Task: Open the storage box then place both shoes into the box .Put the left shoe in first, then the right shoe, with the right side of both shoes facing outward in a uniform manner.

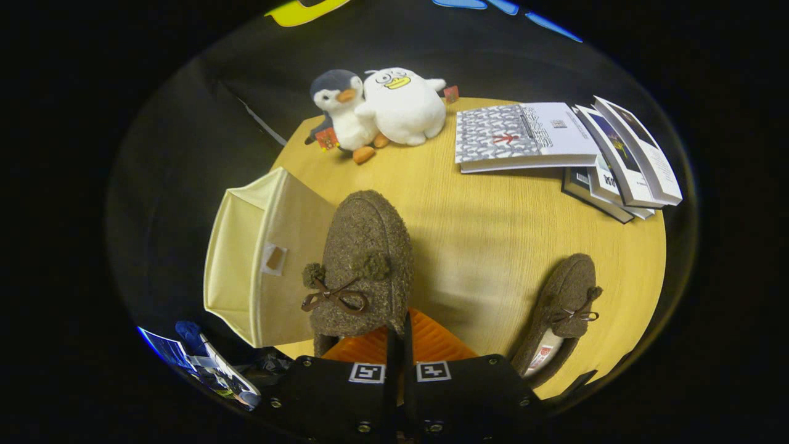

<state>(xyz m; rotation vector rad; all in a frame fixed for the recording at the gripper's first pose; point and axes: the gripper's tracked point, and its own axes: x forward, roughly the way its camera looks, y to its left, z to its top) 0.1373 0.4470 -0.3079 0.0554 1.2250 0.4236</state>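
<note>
Hand-held gripper (399, 345) pinching a brown slipper at its heel, low in the middle of the frame.

The fingers are pressed nearly together on the rim of the held slipper (363, 265), whose toe points up-frame over the wooden worktop (493, 246). Just left of it, the cream fabric storage box (259, 265) lies tipped at the worktop's left edge. The second slipper (564, 308) rests at lower right. Two plush penguins (382, 108) sit at upper centre, books (567, 148) at upper right.
</note>
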